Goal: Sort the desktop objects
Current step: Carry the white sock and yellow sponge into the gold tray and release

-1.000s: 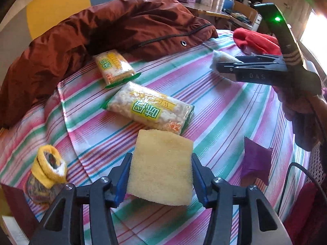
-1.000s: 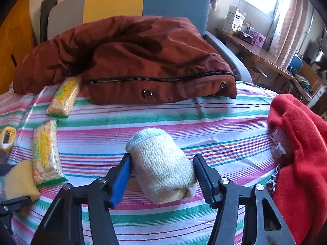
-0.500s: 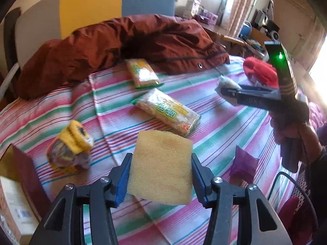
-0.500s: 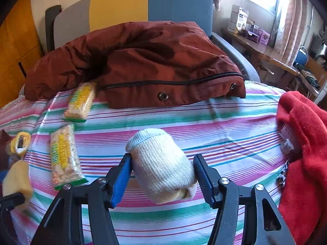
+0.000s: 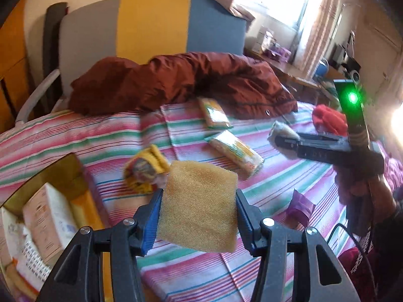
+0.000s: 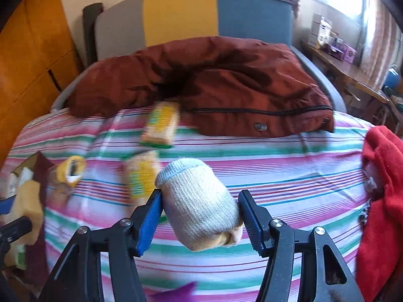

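Observation:
My left gripper (image 5: 197, 215) is shut on a yellow sponge (image 5: 199, 203) and holds it above the striped tablecloth (image 5: 277, 176). My right gripper (image 6: 200, 217) is shut on a rolled grey-white sock (image 6: 199, 203), held above the cloth; it also shows in the left wrist view (image 5: 284, 139). Two snack packets (image 5: 234, 151) (image 5: 214, 113) lie mid-table. A rolled yellow sock (image 5: 144, 167) lies left of them. The sponge also shows in the right wrist view (image 6: 27, 206).
A brown box (image 5: 50, 188) holding white cartons sits at the left. A maroon jacket (image 5: 181, 83) lies across the far side. A red cloth (image 6: 380, 201) is at the right. A purple packet (image 5: 301, 206) lies near the front right.
Both grippers have swung left and risen with their loads. The brown box has come further into the left wrist view. The table objects have not moved.

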Demonstrator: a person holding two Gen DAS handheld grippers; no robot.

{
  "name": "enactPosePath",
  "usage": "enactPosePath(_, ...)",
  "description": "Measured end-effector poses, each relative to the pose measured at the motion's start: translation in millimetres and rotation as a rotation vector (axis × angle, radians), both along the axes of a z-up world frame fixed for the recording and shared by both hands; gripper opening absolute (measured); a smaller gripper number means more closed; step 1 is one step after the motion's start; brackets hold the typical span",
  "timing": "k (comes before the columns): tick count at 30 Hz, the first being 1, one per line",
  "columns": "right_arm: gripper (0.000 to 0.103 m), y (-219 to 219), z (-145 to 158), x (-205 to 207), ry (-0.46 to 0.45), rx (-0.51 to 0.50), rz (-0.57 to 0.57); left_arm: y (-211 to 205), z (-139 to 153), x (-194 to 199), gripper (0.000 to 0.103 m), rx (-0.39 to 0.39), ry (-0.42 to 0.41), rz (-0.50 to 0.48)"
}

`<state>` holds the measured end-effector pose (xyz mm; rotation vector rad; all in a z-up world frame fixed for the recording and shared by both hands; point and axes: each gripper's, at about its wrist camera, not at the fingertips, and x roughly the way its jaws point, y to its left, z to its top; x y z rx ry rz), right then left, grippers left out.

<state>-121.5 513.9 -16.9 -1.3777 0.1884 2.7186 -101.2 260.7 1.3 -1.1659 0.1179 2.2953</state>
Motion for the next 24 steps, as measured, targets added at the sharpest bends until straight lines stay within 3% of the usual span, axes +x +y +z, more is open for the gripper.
enactPosePath(11, 0.061, -102, 20, 9, 0.043, -0.047, 0.159, -62, 20, 15, 0.054, 0.014, 0.071, 0.159)
enactPosePath(24, 0.061, -206, 32, 21, 0.099, -0.190, 0.268, -143, 33, 38, 0.054, -0.065, 0.170, 0.366)
